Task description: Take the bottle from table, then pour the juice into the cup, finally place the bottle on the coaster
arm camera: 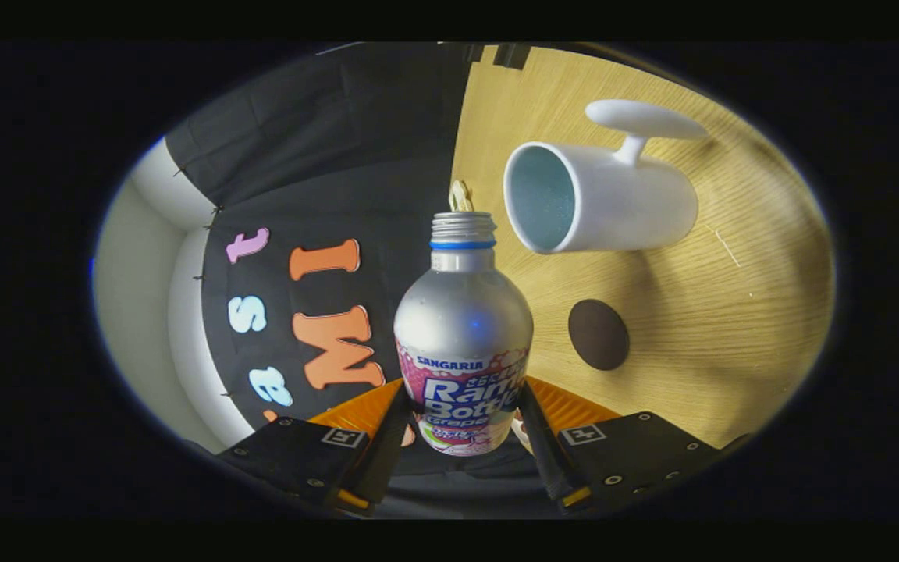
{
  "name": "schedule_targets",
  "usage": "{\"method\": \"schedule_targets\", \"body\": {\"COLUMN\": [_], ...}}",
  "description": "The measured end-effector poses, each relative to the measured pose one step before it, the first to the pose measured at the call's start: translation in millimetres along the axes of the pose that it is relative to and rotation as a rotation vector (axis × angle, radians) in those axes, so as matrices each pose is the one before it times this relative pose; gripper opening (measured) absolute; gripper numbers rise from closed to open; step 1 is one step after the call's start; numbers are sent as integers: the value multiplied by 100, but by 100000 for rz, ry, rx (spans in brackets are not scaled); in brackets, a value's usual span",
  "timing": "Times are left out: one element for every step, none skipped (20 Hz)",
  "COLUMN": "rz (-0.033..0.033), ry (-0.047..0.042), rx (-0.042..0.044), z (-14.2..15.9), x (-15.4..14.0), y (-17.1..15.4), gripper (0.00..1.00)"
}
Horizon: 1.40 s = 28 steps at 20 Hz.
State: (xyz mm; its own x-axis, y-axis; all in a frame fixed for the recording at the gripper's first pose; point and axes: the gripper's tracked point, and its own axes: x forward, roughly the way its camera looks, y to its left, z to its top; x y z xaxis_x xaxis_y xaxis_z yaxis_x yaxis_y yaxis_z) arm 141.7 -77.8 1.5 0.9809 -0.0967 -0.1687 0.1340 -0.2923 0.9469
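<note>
Tool [461, 445] gripping bottle [463, 336] at label, finger pressing each side. Bottle lifted, uncapped, view rolled sideways, so bottle tilting toward table [730, 312]. Long axis running along fingers, mouth pointing away from tool, just left of cup [598, 199] opening. Pickup done; pouring looks underway or about to start. Coaster [598, 334] bare, between cup and tool; placing left.

Recording booth: cloth wall [325, 133], wooden table [730, 312].
</note>
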Motion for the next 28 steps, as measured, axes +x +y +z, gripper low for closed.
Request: {"method": "schedule_targets", "body": {"rz": [41,-250,-408,-15,-70,286,471,-200,-229,-305,-143,-380,-407,-249,-160,6,236,236,169,214,111,-50,-221,83,180,-57,-80,-162], "ry": [237,381,124,156,86,-424,-389,-160,-21,56,-61,-37,-43,-19,-14,123,-7,-211,-217,-172,-336,-246,-68,-77,6,-15,-28,-1], "rx": [928,559,386,584,1050,1210,692,709,668,520,519,810,691,407,386,486,769,740,733,982,682,127,88,251,469,327,174,245], "z": [-174,-64,19,15,64,147,59,-49,47,-20,-54,-2,17,-29,-69,88,-56,98,62,81,88,75,58,131,3,-8,-47,42], "x": [18,98,-82,4,-225,22,37,34,-20,44,-92,16,20,38,-93,-8,-224,-82,-62,9,-88,28,-41,51,155,-79,109,-150], "y": [157,89,-147,-26,132,34,240,-22,-59,-98,15,-38,44,-115,0,37,199,119,17,56,244,8,10,153,270,102,4,-44], "gripper": [76,75,76,75,75,76,76,76,76,76,76,76,76,76,76,76,76,76,76,76,76,76,76,76,76,76,76,76]}}
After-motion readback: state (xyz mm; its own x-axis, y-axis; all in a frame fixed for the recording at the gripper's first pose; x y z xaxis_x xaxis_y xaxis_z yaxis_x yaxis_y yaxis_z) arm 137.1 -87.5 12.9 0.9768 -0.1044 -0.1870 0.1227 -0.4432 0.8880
